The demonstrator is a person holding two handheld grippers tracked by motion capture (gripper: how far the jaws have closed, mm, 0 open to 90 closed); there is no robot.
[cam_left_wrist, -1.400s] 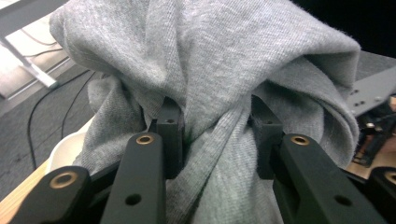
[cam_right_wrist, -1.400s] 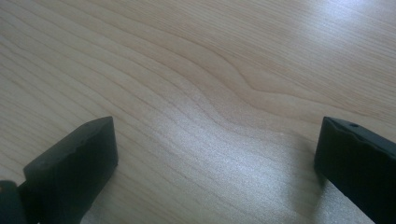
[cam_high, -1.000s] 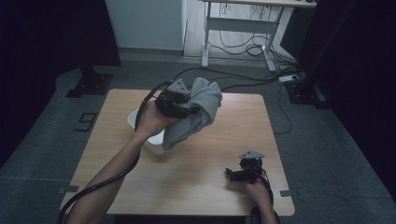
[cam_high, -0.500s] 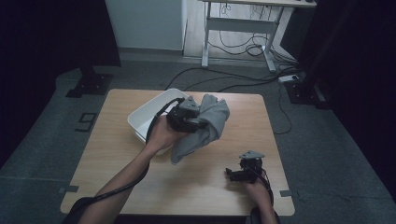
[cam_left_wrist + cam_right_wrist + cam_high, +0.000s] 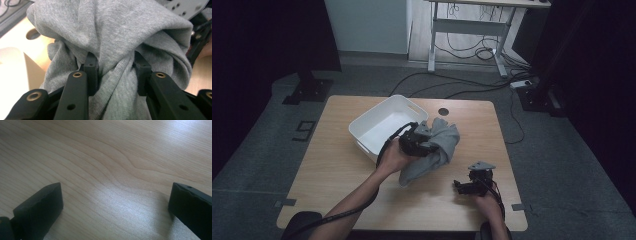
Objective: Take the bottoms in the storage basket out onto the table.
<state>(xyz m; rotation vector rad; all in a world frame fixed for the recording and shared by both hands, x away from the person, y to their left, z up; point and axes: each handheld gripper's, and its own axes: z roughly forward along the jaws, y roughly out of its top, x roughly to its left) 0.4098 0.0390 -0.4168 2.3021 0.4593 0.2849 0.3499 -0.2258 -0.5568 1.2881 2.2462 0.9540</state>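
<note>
A grey cloth (image 5: 437, 150) hangs bunched from my left gripper (image 5: 424, 142) over the middle of the wooden table (image 5: 337, 170), its lower end touching the tabletop. In the left gripper view the jaws are shut on a thick fold of the grey cloth (image 5: 112, 45), which drapes over and between them. A white bin (image 5: 379, 125) stands just left of the cloth. My right gripper (image 5: 464, 186) rests low near the table's front right. In the right gripper view its fingers (image 5: 40, 207) stand wide apart over bare wood, with nothing between them.
A round cable hole (image 5: 443, 112) lies in the table behind the cloth. Cables (image 5: 462, 87) run over the floor beyond the table, near a desk frame (image 5: 467, 30). Black stands (image 5: 309, 87) sit on the floor to the left and right.
My left gripper has come down and to the right with the cloth, from above the bin to the table beside it. The right gripper has stayed put.
</note>
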